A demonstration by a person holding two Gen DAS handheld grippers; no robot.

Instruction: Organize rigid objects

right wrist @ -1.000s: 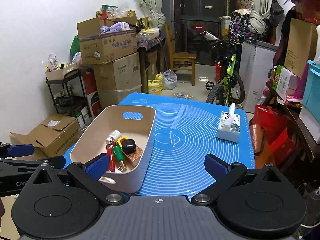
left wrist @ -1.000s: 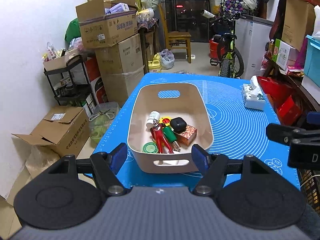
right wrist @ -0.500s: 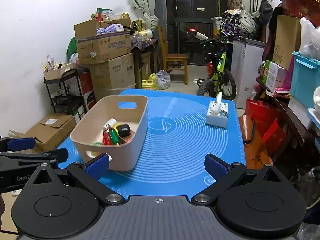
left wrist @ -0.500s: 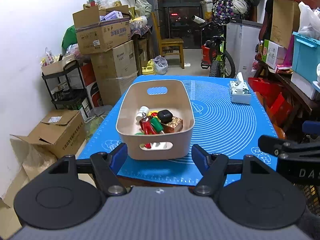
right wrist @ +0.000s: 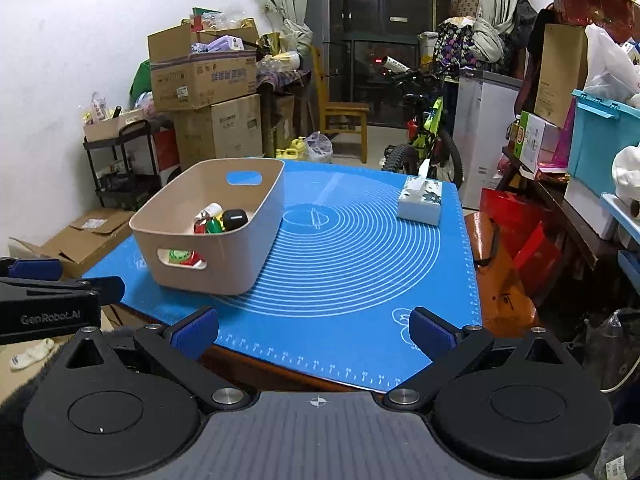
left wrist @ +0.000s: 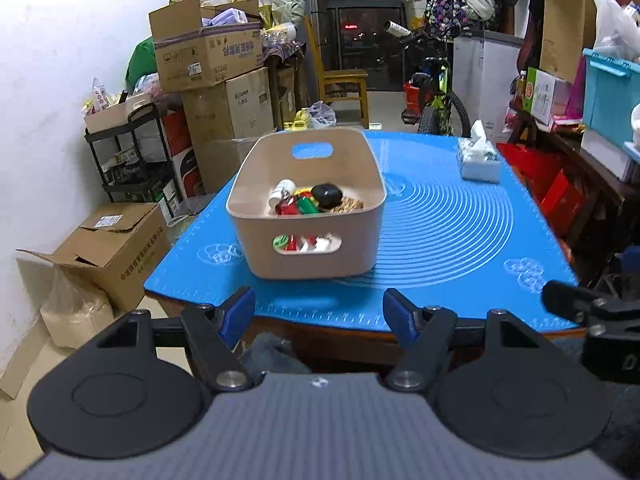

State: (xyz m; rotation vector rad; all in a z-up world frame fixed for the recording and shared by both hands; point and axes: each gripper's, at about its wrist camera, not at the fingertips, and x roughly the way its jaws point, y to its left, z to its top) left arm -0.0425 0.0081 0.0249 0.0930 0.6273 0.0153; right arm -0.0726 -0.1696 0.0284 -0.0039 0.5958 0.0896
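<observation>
Now, from the left wrist view, the left tongs (left wrist: 319,310) are standing wide with nothing between the blue pads, hanging off the near edge of the counter (left wrist: 440,236). Straight ahead of them, well apart, the bin (left wrist: 308,248) is sitting on the blue mat, and the small things are lying gathered inside it: a white bottle (left wrist: 280,191), a black case (left wrist: 327,195), red and green pieces showing through the near handle slot. I'm reading that as the sorting done, everything corralled in one bin so nothing is loose on the mat. A tissue box (left wrist: 478,160) is resting far right, clear of the bin. The right tongs (left wrist: 576,306) are peeking in at the right edge.

Over to the right wrist view: the right tongs (right wrist: 314,330) are gaping wide too, empty, poised at the counter's near edge. The bin (right wrist: 224,264) is lying ahead and to their left, well apart, with open mat directly in front. The tissue box (right wrist: 420,204) is sitting far ahead, slightly right. The left tongs (right wrist: 76,280) are showing at the left edge, beside the counter, touching nothing.
</observation>
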